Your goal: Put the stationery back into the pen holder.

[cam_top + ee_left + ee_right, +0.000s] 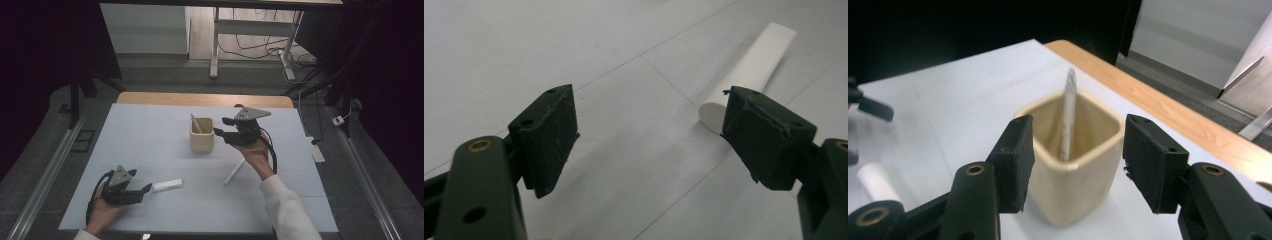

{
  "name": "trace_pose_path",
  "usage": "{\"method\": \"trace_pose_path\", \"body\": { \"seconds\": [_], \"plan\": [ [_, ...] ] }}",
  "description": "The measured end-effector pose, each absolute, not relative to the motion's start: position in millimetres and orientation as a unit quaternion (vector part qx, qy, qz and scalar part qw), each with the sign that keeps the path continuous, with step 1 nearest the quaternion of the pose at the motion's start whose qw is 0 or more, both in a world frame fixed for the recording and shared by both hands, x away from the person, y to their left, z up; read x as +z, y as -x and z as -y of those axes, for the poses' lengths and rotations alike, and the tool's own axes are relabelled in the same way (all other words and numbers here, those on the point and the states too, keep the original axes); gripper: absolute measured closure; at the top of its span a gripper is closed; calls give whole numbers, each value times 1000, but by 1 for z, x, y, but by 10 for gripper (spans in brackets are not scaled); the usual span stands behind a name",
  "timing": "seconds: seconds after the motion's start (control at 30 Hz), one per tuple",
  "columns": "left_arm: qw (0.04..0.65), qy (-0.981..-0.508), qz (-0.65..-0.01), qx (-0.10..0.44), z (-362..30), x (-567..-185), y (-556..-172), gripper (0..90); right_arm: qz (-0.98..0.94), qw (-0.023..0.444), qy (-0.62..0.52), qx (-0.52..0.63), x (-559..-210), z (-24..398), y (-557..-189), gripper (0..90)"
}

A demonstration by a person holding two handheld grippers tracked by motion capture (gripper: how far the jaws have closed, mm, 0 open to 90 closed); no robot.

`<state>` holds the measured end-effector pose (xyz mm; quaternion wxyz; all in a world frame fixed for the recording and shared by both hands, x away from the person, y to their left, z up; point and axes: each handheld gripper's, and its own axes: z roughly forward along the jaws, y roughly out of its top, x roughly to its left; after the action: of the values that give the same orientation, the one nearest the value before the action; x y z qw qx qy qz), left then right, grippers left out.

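A cream square cup (201,136) stands mid-table with a thin white stick (195,123) leaning inside it. My right gripper (220,126) hovers just right of the cup, open. In the right gripper view the cup (1073,185) and its stick (1068,115) sit beyond the jaws (1075,160), untouched. A second white stick (234,172) lies flat below my right hand. My left gripper (148,188) rests low at the front left, open, its tips at the near end of a white cylinder (167,185). In the left gripper view that cylinder (749,70) lies behind the right-hand pad; nothing sits between the jaws (649,130).
A white sheet (150,145) covers the table; a wooden strip (200,99) shows along the far edge. Beyond it stand white desk legs (215,45) with cables on the floor. Metal rails (45,175) run beside the table.
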<state>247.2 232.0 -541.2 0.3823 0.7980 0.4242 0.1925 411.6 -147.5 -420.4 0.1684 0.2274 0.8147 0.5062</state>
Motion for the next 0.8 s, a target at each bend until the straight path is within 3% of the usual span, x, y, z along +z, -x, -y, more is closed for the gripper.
{"method": "trace_pose_path", "body": {
  "seconds": [0.8],
  "plan": [
    [377, -799, -427, 194, -232, -542, -247, 220, -852, 140, -202, 462, -438, 185, -393, 416]
  ]
}}
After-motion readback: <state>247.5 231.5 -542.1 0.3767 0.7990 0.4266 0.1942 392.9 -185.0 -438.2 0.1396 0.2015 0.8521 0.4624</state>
